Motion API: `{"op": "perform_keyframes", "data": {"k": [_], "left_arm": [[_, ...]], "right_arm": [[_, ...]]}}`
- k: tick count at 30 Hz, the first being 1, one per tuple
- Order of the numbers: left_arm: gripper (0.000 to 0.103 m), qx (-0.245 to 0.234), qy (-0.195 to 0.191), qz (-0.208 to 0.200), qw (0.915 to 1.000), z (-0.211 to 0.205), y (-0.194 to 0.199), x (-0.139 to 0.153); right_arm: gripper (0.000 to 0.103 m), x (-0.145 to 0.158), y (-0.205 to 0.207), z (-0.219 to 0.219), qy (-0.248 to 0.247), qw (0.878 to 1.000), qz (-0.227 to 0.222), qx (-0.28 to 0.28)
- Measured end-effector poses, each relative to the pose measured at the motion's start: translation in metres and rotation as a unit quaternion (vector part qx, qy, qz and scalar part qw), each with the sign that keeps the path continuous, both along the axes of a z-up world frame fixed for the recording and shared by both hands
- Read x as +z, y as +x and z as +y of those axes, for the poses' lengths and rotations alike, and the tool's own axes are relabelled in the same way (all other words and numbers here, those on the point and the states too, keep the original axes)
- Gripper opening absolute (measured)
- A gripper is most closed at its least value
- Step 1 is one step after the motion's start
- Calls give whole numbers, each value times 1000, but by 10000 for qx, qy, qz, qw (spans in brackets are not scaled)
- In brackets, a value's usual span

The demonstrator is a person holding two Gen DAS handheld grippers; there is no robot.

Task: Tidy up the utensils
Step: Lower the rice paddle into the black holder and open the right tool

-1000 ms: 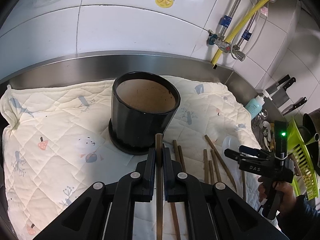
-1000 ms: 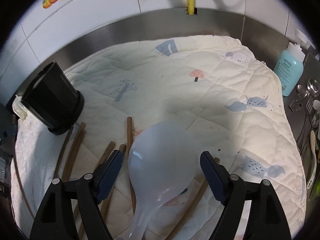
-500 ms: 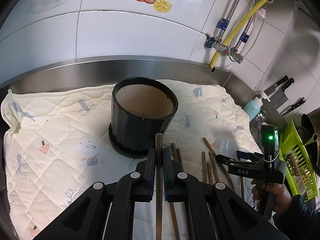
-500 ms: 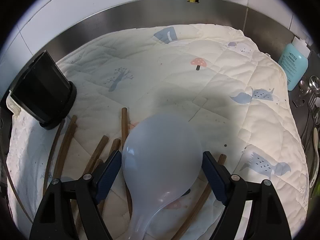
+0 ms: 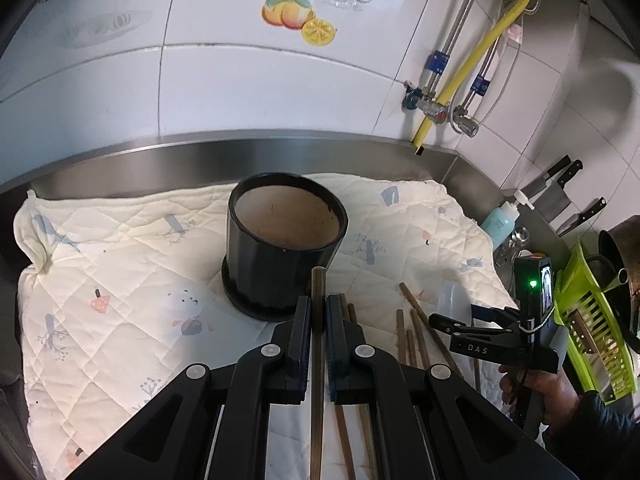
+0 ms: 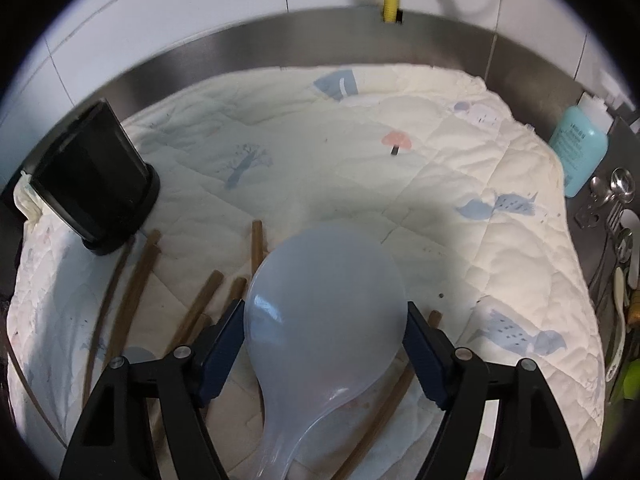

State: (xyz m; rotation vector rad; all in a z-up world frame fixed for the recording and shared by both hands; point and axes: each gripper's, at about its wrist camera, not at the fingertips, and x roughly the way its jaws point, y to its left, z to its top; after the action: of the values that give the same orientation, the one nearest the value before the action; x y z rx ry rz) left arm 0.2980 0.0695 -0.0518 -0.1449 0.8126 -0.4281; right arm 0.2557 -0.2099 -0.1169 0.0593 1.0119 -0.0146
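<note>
My left gripper (image 5: 319, 308) is shut on a brown chopstick (image 5: 318, 380), whose tip sits just short of the black pot (image 5: 280, 256) standing on the quilted cloth (image 5: 120, 280). Several more chopsticks (image 5: 412, 332) lie loose on the cloth to the right. My right gripper (image 6: 325, 312) points down over a translucent rice spoon (image 6: 324, 292) that rests on the chopsticks (image 6: 132, 292). Its jaws are closing, and the pads (image 6: 228, 332) meet the edges of the spoon's bowl on both sides. In the left wrist view the right gripper (image 5: 456, 320) hangs low at the right, held by a hand.
A steel backsplash and tiled wall bound the counter behind. At the right stand a teal soap bottle (image 6: 578, 152), loose metal cutlery (image 6: 616, 208), knives on the wall (image 5: 560, 188) and a green dish rack (image 5: 592, 320). Bare cloth lies left of the pot.
The right gripper has sunk around the spoon, so its pads now touch the bowl's edges. The left gripper still holds its chopstick in front of the pot.
</note>
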Motion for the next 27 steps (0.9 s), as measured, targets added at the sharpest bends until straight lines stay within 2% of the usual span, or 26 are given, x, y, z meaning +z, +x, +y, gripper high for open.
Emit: {"op": "perform_keyframes", "data": {"k": [7,14,23,27], "left_arm": [[6,54,-118,-319,9994,7,-11,34],[6,66,-119,-896,9959,9,-16,88],[6,203,-154,-1690,9853,12,2,162],[6,323,-105,-1900,9812,15,18,185]], "right_arm": [[83,41,-20,6,120,9978,-586,274],[83,71,-33,16,159,9931,-1055,479],[83,84,-33,14,280,9904,-1227,579],[83,92,-32,16,307,9893,-1264,662]]}}
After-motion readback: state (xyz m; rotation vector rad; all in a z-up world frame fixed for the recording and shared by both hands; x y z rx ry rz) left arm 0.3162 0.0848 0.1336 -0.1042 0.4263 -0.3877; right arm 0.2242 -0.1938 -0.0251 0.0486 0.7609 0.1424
